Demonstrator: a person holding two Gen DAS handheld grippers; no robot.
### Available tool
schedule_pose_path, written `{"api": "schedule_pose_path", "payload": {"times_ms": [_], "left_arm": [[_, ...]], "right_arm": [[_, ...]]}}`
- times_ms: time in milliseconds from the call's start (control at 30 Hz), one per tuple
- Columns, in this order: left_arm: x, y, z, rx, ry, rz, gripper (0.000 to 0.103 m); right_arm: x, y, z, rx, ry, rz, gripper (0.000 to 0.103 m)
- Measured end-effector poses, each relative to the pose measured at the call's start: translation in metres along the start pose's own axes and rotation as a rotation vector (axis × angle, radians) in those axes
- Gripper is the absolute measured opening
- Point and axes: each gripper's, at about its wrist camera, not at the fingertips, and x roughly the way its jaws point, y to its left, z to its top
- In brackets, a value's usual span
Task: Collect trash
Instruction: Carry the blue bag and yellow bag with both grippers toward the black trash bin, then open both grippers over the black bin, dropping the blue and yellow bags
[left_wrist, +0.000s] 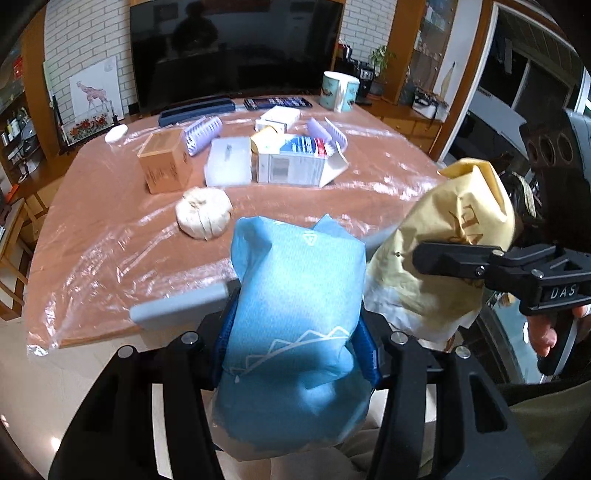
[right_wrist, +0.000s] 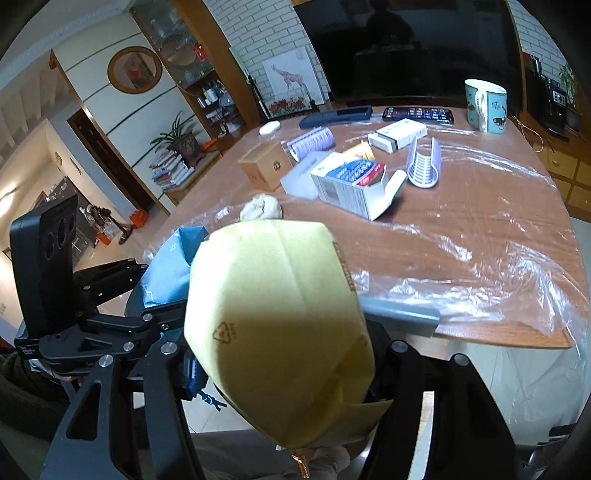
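My left gripper (left_wrist: 295, 295) is shut on a blue paper bag (left_wrist: 295, 317), held off the near edge of the table. My right gripper (right_wrist: 280, 321) is shut on a yellow paper bag (right_wrist: 273, 325), held right beside the blue one; the yellow bag also shows in the left wrist view (left_wrist: 439, 258). The blue bag shows in the right wrist view (right_wrist: 173, 266) at the left. A crumpled white paper ball (left_wrist: 203, 218) lies on the table near its front edge, also seen in the right wrist view (right_wrist: 261, 207).
The wooden table (left_wrist: 110, 221) is covered with clear plastic film. On it are a brown box (left_wrist: 164, 162), an open white carton (left_wrist: 295, 162), a clear plastic box (left_wrist: 228, 162), purple-striped wrappers (left_wrist: 203, 133), a mug (left_wrist: 340, 90), a phone (left_wrist: 277, 102) and a TV (left_wrist: 236, 48) behind.
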Motion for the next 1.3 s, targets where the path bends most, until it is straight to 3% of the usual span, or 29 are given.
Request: {"api": "schedule_pose_path", "payload": {"times_ms": [600,1300], "left_arm": [[0.044,-0.007,-0.038,0.058,0.118,0.021,0.055],[0.093,0.002,-0.054,0.097,0.219,0.038,0.055]], "right_arm": [[0.058,-0.005,-0.036,-0.056,0.135,-0.092,0.062],[0.106,-0.022,-0.045,-0.026,0.202,-0.143,0.062]]}}
